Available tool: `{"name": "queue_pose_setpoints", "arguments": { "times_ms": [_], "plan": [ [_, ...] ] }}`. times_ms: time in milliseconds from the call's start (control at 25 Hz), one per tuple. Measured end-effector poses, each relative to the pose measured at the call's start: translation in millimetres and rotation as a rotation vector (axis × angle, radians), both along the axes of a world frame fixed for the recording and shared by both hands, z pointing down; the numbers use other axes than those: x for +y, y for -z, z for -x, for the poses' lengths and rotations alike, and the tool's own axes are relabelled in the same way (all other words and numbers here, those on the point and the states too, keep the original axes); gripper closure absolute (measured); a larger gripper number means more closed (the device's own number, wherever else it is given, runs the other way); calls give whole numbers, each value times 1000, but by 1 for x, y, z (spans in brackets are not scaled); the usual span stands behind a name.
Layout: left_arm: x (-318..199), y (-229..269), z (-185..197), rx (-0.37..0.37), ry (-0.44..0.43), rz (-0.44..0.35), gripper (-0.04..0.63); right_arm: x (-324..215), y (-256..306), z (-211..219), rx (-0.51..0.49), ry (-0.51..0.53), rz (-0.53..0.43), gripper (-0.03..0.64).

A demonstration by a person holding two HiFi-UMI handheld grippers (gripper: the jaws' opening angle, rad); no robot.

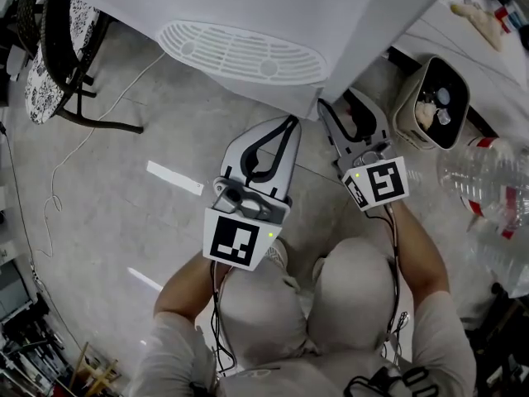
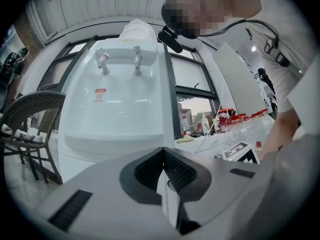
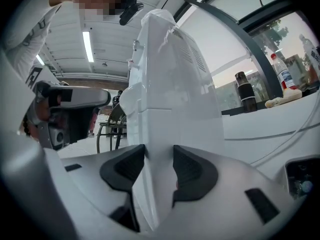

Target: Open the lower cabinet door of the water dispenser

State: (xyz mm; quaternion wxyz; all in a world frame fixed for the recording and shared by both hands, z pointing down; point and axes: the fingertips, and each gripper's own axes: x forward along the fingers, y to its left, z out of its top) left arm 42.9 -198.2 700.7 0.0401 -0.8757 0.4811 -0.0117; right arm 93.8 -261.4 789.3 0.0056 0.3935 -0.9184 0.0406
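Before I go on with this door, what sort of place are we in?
Probably an indoor workshop or lab corner: a white water dispenser on bare concrete floor, plastic bottles crowding a table by big windows, strip lights overhead.

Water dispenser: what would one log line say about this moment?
left tongs: shut, empty | right tongs: closed on door edge | dispenser: no open gap seen

The grey floor (image 1: 107, 222) bears the water dispenser (image 1: 248, 23) at the tips of the left gripper (image 1: 289, 122) and right gripper (image 1: 335, 110), a white strip (image 1: 174, 178) to their left, and a waste bin (image 1: 413, 106) to their right.
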Motion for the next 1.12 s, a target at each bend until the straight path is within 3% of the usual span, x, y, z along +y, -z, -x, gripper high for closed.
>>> {"name": "queue_pose_setpoints", "arguments": {
  "times_ms": [200,480,680,760,1120],
  "plan": [
    [13,5,3,5,-4,-11,594,4,0,0,4,5,-5,434],
    [26,14,19,-10,37,-25,594,64,1,21,-2,185,-8,443],
    [40,20,51,-19,113,-37,594,90,7,36,-17,282,-12,466],
    [47,24,65,-20,142,-43,594,103,10,44,-24,318,-18,561],
    [82,33,123,-53,280,-61,594,158,10,119,-27,558,-38,549]
  ]
}}
